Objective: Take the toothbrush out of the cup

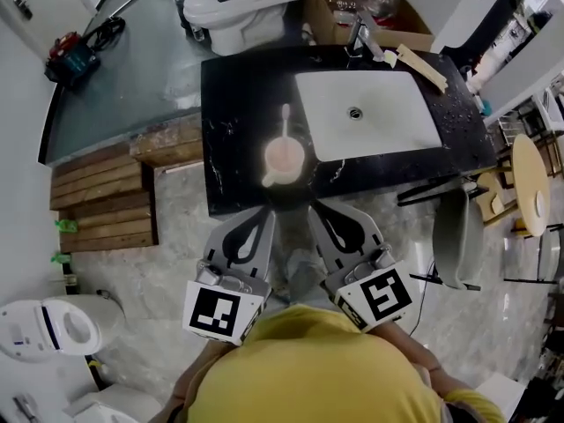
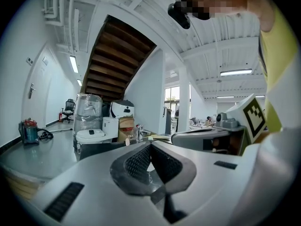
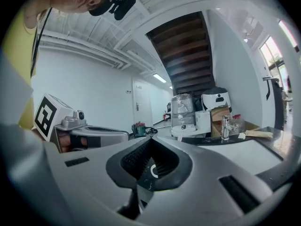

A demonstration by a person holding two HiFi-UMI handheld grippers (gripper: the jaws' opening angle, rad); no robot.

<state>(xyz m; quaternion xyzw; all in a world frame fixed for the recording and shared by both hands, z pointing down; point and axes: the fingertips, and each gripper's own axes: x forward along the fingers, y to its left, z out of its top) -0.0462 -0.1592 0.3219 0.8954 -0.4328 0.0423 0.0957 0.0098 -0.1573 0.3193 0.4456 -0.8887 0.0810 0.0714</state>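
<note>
Head view, from above. Your left gripper (image 1: 266,212) and right gripper (image 1: 315,208) sit side by side just short of the near edge of the black counter (image 1: 238,104), tips pointing to 12 o'clock. Only this view shows the task's things. The cup (image 1: 284,159) stands on the counter at 12 o'clock from both grippers and apart from them, just beside the white sink (image 1: 388,122), which lies at its 3 o'clock. The cup is pale pink and round, with a handle turned to about 7 o'clock. The toothbrush (image 1: 285,122) stands inside it, a pale slim stick that leans toward 12 o'clock with its head above the rim. A tap (image 1: 363,38) sits at the sink's 12 o'clock, and a toilet (image 1: 231,7) stands beyond the counter.

Gripper views, level with the counter. These show what the head view does not: each pair of jaws seen straight on. In the left gripper view your jaws are pressed together with nothing between them. The right gripper view shows the same, jaws together and empty. Each view also catches the other gripper's marker cube (image 2: 254,117) to one side, and a dark staircase (image 2: 117,55) overhead. The counter appears edge-on here, and the cup cannot be told with certainty in either gripper view.
</note>
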